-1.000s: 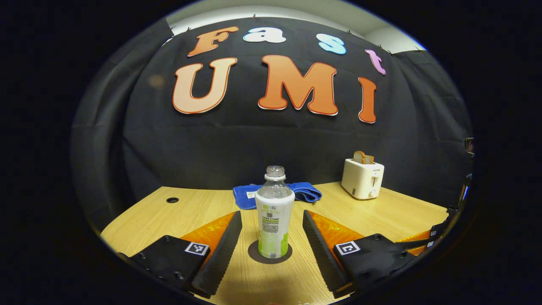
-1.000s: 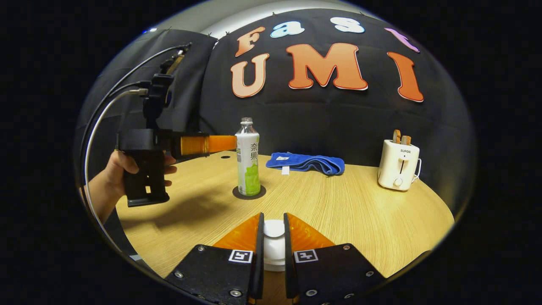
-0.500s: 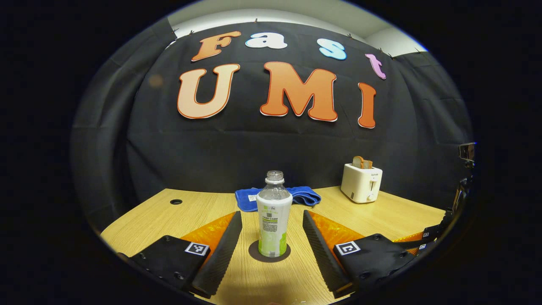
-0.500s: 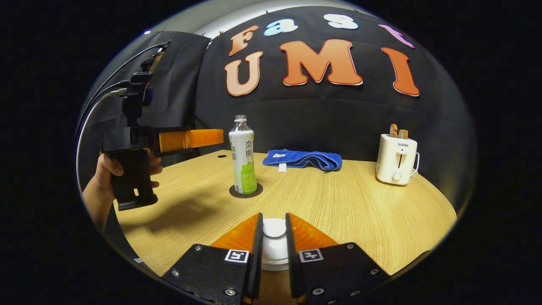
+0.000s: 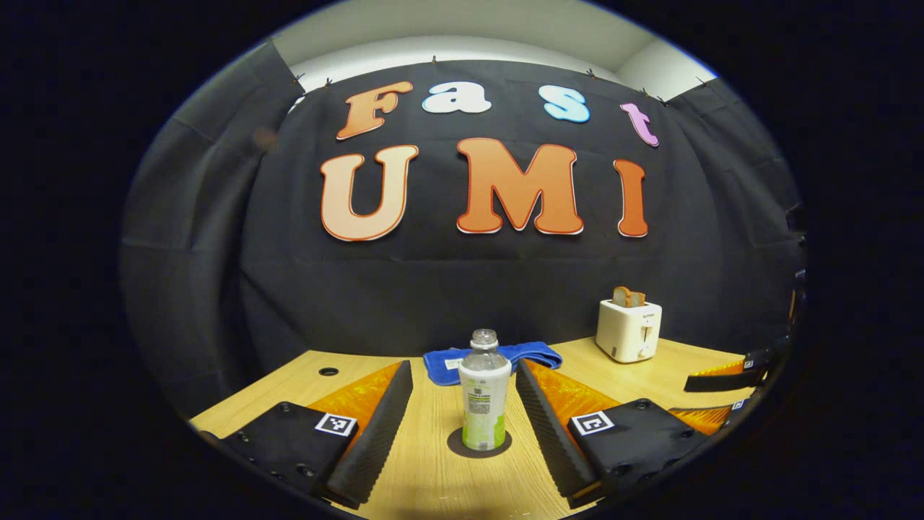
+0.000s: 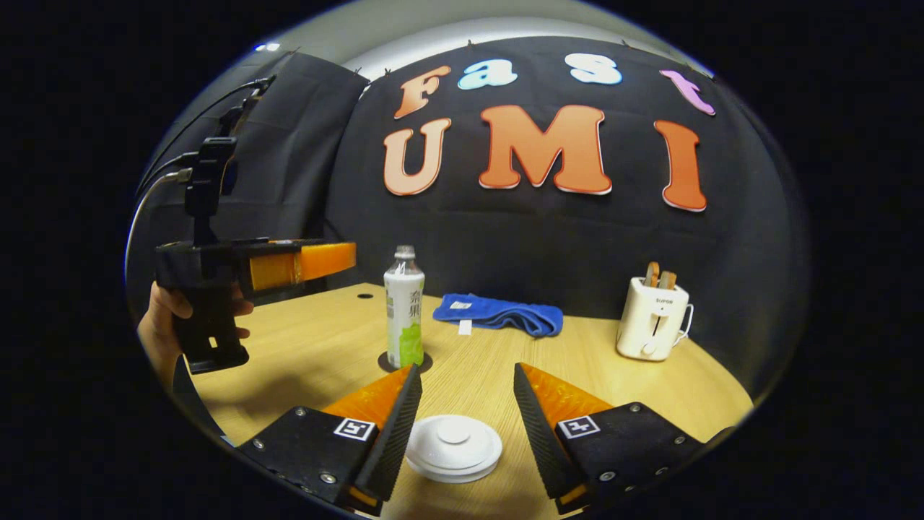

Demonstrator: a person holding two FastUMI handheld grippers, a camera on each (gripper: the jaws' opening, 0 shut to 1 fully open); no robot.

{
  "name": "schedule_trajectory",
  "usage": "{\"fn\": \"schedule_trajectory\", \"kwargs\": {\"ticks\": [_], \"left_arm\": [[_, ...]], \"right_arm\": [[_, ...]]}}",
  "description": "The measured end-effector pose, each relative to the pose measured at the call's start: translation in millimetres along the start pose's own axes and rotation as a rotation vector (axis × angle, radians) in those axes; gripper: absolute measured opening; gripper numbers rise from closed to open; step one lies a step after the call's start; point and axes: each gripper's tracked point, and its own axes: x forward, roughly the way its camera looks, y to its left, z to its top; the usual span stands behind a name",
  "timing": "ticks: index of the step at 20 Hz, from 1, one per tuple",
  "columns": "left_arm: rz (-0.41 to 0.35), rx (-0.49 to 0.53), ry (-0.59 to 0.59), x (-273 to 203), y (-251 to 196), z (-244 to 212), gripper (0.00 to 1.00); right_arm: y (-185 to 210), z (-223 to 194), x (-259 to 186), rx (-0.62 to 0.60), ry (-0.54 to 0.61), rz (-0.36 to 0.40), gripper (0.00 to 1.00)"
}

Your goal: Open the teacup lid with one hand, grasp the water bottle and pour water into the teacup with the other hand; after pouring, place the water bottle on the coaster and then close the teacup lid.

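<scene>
Your right tongs (image 6: 462, 404) gape over the lid (image 6: 453, 447), gripping nothing; your left tongs (image 5: 462, 404) gape empty, facing the bottle (image 5: 484, 396), upright on its coaster (image 5: 479, 443).

The right gripper (image 6: 460, 404) hangs above the light wooden tabletop (image 6: 592, 375) with its jaws spread wide. Between and just below its fingers sits a white round ceramic teacup lid with a centre knob (image 6: 453, 447), touched by neither finger. Ahead and slightly left, a clear plastic water bottle with a white and green label (image 6: 403, 310) stands upright, uncapped, on a dark round coaster (image 6: 427, 361). Far left, a hand (image 6: 160, 328) holds the left gripper (image 6: 339, 256) level, short of the bottle. Ahead lies a folded blue cloth (image 6: 498, 314); to the right stands a cream toaster with bread (image 6: 652, 321).
</scene>
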Motion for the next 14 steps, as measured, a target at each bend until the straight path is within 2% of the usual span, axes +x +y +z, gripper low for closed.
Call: {"fn": "schedule_trajectory", "kwargs": {"ticks": [2, 3, 7, 14], "left_arm": [[0.018, -0.005, -0.028, -8, 5, 15, 0.9], [0.03, -0.007, -0.043, -14, 5, 21, 0.93], [0.07, -0.029, -0.102, -29, 24, 52, 0.91], [0.122, -0.035, -0.147, -44, 51, 75, 0.92]], "right_arm": [[-8, 26, -4, 0.018, -0.063, -0.025, 0.81], [-15, 38, -5, 0.021, -0.095, -0.045, 0.83], [-37, 86, -18, 0.004, -0.223, -0.132, 0.84], [-52, 111, -28, 0.032, -0.286, -0.182, 0.84]]}}
